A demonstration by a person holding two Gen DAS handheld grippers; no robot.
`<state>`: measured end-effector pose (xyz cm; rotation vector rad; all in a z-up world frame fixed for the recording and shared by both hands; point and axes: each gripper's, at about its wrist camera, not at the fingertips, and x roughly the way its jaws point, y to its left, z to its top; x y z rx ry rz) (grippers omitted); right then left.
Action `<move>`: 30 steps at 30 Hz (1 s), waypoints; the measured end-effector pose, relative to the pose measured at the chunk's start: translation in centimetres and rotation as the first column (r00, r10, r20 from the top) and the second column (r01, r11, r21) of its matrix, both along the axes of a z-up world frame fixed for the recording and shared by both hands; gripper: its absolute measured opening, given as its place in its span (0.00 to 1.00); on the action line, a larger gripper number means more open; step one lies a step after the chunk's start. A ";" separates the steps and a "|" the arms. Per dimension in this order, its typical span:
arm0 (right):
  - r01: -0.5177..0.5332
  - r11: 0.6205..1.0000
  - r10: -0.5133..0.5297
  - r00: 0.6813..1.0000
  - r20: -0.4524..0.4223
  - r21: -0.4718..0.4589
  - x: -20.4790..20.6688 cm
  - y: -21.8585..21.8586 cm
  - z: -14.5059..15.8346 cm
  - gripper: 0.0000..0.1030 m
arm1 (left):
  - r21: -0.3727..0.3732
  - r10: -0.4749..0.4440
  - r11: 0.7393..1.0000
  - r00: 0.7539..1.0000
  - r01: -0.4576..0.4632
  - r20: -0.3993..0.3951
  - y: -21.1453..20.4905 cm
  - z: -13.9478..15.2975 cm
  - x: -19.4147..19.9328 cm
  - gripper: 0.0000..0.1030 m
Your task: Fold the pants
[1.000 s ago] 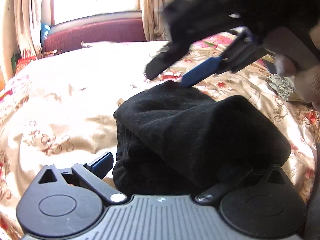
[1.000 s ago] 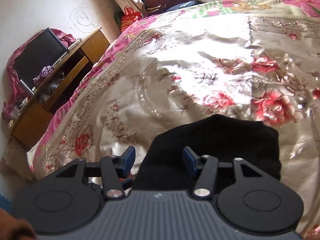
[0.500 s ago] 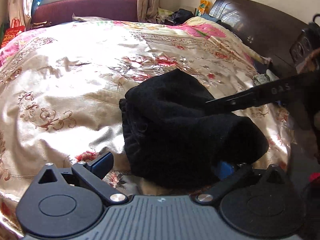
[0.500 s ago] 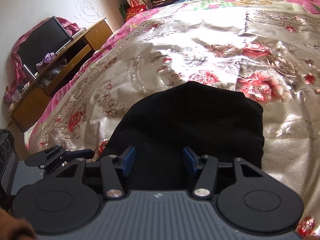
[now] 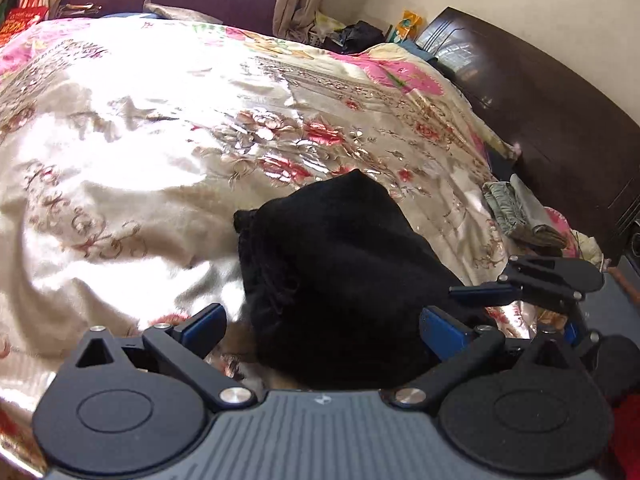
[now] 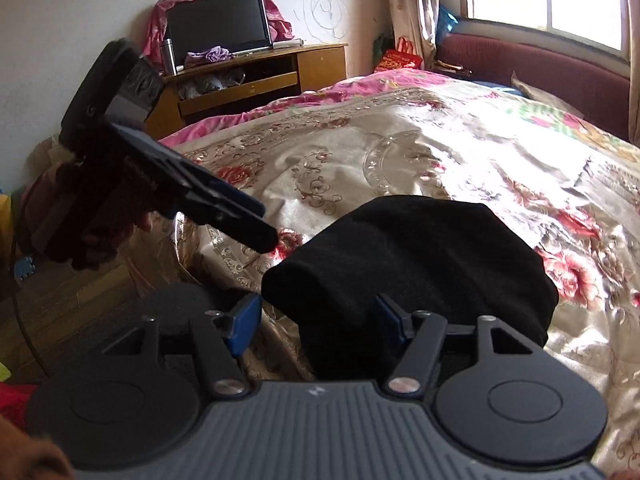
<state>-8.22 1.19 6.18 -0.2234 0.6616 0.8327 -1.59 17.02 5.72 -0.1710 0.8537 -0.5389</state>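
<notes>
Black pants [image 5: 340,276], folded bundle, on bed [image 5: 160,152].
Your left gripper [image 5: 320,324] & right gripper [image 6: 316,316]: fingers spread wide, empty; pants lie just ahead, btwn fingertips.

Both wrist views sit low and close over the bed's near edge, facing across it, sharing the black pants [image 5: 340,280] [image 6: 416,264].

Black pants [image 5: 344,264], soft fleecy cloth, folded into a thick rounded bundle. Lying on the flowered satin bedspread [image 5: 168,152] near its front edge. Stacked layers show on the bundle's left side; top surface smooth, domed.
</notes>
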 end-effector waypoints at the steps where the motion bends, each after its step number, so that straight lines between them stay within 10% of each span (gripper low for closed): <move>1: 0.002 1.000 -0.002 1.000 0.025 -0.021 -0.1 0.7 -0.4 0.64 | 0.032 -0.005 0.999 1.000 0.004 0.006 -1.0 -0.2 0.8 1.00; 7: 0.075 0.995 -0.072 0.996 0.049 -0.073 0.9 2.1 -2.1 0.54 | 0.110 -0.015 0.994 0.998 0.022 -0.060 -5.3 -2.4 6.0 1.00; 13: 0.158 0.987 -0.157 0.986 -0.047 0.022 2.5 0.0 -1.0 0.24 | 0.145 -0.046 0.988 0.999 0.046 -0.006 -6.9 -0.3 7.8 0.62; 18: 0.199 0.976 -0.200 0.980 -0.004 0.088 3.4 0.4 0.7 0.23 | 0.131 -0.027 0.991 0.999 0.022 0.039 -5.4 0.2 9.1 0.61; 22: 0.166 0.986 -0.161 0.978 -0.130 0.028 5.7 3.2 -4.4 0.35 | 0.189 0.040 0.982 0.998 -0.030 -0.051 -4.4 -4.5 9.8 0.66; 30: 0.205 0.962 -0.173 0.968 -0.180 0.181 5.0 -2.8 -0.5 0.50 | 0.304 0.105 0.942 0.984 -0.144 0.142 -3.3 -0.2 7.7 0.81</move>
